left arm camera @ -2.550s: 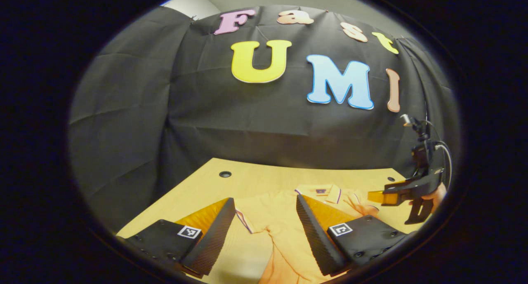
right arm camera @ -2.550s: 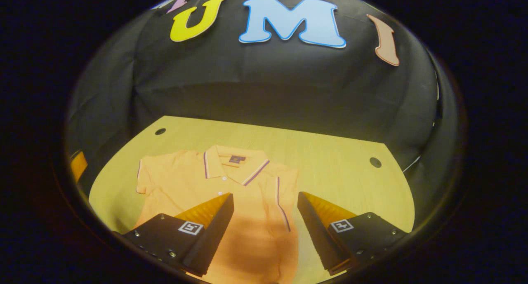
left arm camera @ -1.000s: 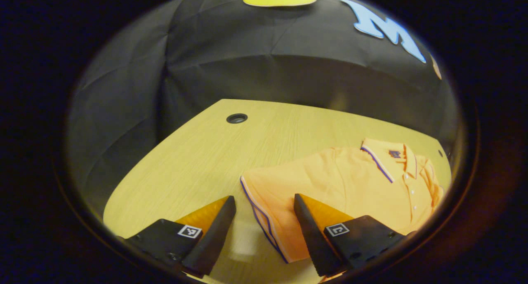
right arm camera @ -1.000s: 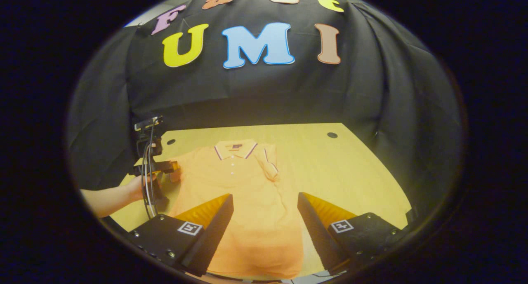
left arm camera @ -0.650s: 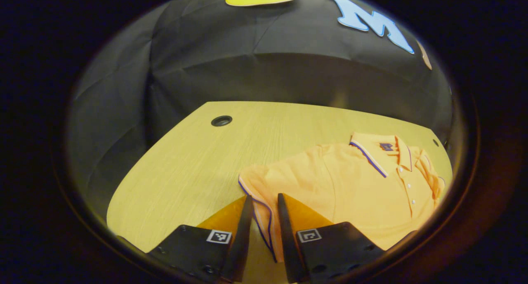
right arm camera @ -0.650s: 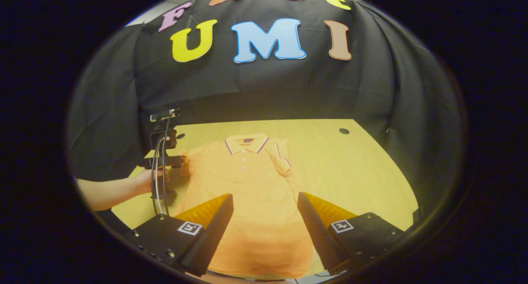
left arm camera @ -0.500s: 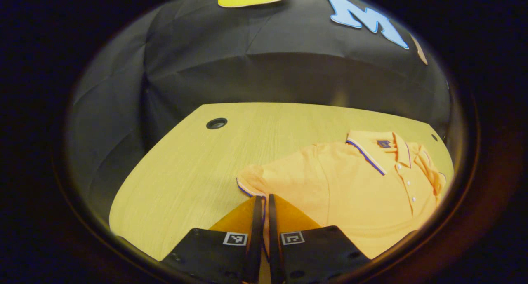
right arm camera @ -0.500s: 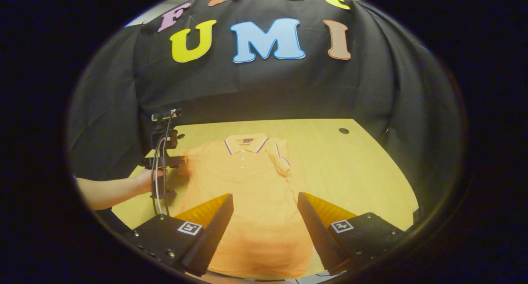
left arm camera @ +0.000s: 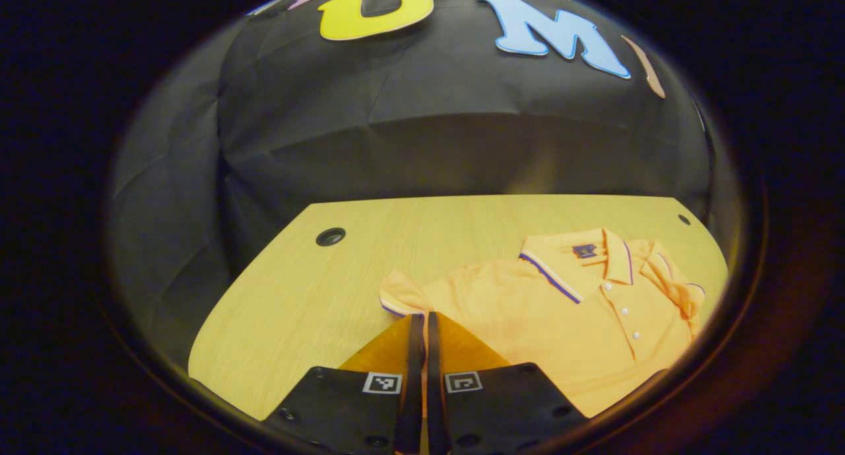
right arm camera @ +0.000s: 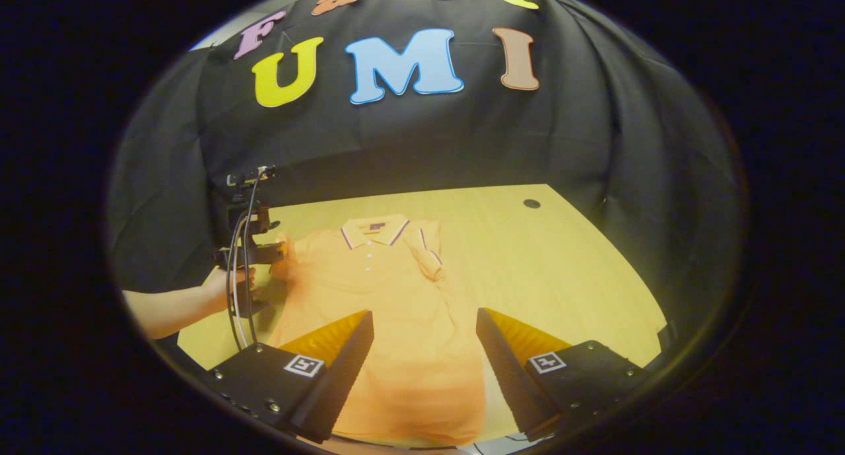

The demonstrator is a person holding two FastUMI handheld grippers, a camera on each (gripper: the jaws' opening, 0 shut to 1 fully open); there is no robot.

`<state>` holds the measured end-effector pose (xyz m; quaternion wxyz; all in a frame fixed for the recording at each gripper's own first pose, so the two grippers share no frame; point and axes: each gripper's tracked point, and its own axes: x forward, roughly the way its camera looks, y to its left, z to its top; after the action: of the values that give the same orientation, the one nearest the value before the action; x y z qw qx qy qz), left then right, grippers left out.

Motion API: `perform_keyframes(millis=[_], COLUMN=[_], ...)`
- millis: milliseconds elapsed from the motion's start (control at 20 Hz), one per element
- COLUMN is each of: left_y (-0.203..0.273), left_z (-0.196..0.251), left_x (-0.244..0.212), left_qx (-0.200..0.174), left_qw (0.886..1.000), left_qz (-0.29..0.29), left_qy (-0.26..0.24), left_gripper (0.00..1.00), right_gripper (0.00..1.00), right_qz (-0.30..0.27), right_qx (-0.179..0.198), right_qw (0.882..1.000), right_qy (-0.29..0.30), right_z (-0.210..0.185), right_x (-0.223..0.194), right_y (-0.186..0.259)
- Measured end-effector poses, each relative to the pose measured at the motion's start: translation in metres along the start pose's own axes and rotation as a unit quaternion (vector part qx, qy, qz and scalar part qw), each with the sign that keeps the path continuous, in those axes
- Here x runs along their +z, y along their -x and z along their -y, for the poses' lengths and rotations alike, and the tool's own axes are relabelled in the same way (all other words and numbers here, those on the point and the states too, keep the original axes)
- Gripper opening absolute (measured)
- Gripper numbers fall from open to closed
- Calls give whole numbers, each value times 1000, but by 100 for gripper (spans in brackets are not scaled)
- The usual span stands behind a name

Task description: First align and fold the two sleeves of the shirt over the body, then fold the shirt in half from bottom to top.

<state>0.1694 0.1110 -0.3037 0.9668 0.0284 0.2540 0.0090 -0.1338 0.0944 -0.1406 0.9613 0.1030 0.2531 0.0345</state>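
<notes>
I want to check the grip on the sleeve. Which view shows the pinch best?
The left gripper view: its own tongs are shut on the sleeve hem, seen close up. The right gripper view shows the same tongs small and far off at the shirt's edge, where the contact is hard to judge.

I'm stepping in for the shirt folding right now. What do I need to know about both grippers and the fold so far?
Left gripper: shut on the left sleeve, at its striped cuff.
Right gripper: open, holding nothing, above the lower half of the shirt.
The shirt lies face up, collar toward the wall, on the wooden table.
Done: the right sleeve is already folded onto the body.
Left: carry the left sleeve over the body, release, then fold the shirt bottom to top.
</notes>
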Motion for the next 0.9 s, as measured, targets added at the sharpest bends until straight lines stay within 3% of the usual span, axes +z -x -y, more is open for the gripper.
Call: perform_keyframes(millis=[400,750,850,900], left_y=[1,-2,0,2], left_z=[76,104,108,111], left_x=[-6,-23,-26,-28], left_qx=[-50,-61,-62,-68], left_qw=[998,997,996,996], left_qz=[-10,-33,-38,-40], left_qy=[-36,-46,-42,-37], left_gripper=[10,10,14,21], right_gripper=[97,97,97,97], right_qz=[-2,-7,-9,-10], right_qx=[2,1,3,6], right_qw=[1000,1000,1000,1000], right_qy=[1,-8,-8,-6], right_z=[9,24,29,30], right_x=[-2,-8,-10,-10], right_y=[-1,-2,-3,-4])
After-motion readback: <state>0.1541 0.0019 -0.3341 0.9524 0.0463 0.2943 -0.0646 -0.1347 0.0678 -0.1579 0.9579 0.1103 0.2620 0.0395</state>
